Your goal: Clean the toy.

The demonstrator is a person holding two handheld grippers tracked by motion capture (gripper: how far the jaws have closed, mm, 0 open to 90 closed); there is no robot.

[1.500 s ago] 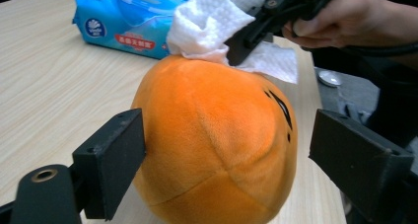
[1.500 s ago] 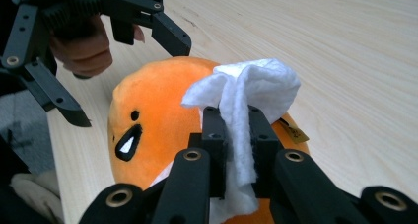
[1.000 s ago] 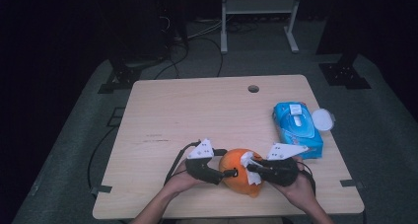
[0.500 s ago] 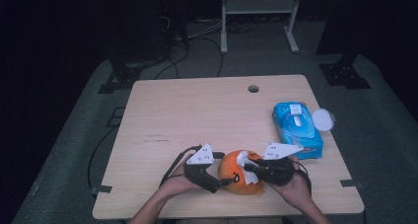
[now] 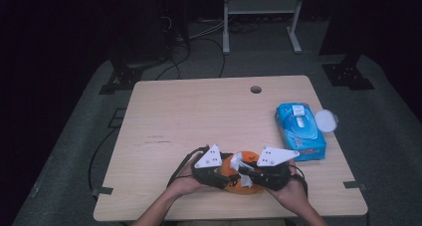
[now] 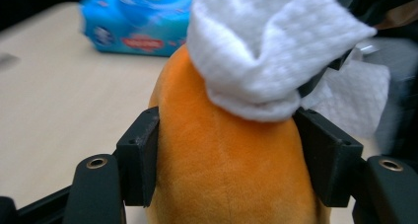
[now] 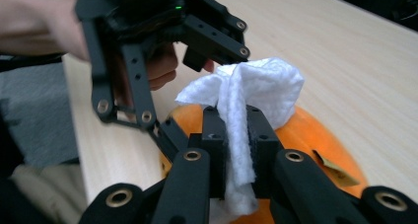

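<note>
Lying at the near edge of the table (image 5: 164, 116), between both hands: an orange plush toy (image 6: 231, 169), well apart from the blue wipes pack (image 5: 300, 130) at the right. Left gripper (image 6: 226, 155) clamping the plush by its sides after jaws just closing in on it. Right gripper (image 7: 235, 150) pinching a white wipe (image 7: 256, 88) tight, pressing it onto the top of the plush.
</note>
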